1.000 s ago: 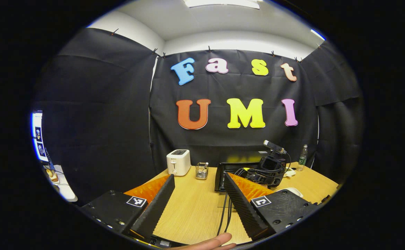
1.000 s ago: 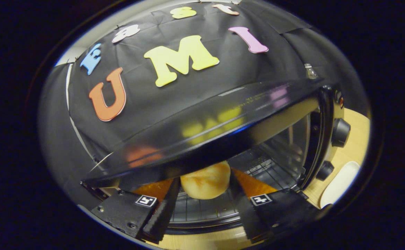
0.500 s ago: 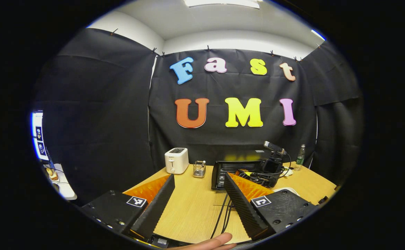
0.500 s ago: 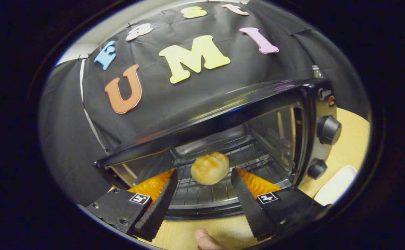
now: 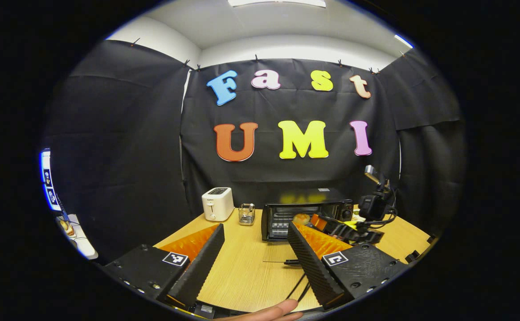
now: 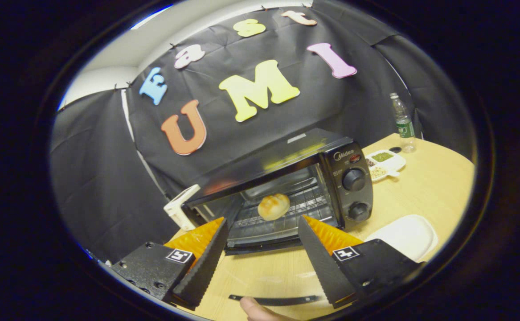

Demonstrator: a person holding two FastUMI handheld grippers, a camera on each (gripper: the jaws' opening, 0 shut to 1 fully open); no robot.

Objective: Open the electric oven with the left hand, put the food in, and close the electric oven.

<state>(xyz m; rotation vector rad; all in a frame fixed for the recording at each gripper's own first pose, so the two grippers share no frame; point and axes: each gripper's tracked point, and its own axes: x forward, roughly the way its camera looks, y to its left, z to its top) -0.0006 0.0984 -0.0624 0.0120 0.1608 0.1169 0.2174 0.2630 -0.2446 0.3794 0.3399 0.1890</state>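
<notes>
Right claw (image 6: pixel 262 263) agape; oven door (image 6: pixel 273 300) edge-on

Black cloth walls (image 5: pixel 121 133) surround a wooden table (image 5: pixel 246 267) under ceiling lights (image 5: pixel 277 2).

Left tongs (image 5: pixel 254 254): two wedge-shaped fingers (image 5: pixel 199 265), ribbed sawtooth inner faces, each on boxy black carriage with small screws along edge, square black-and-white marker on top. Right tongs (image 6: pixel 262 261): same build, same ribbing, markers, screw heads on left carriage. Seen from left gripper view, right tongs (image 5: pixel 331 225) carry black camera block with cables looping off it.
</notes>
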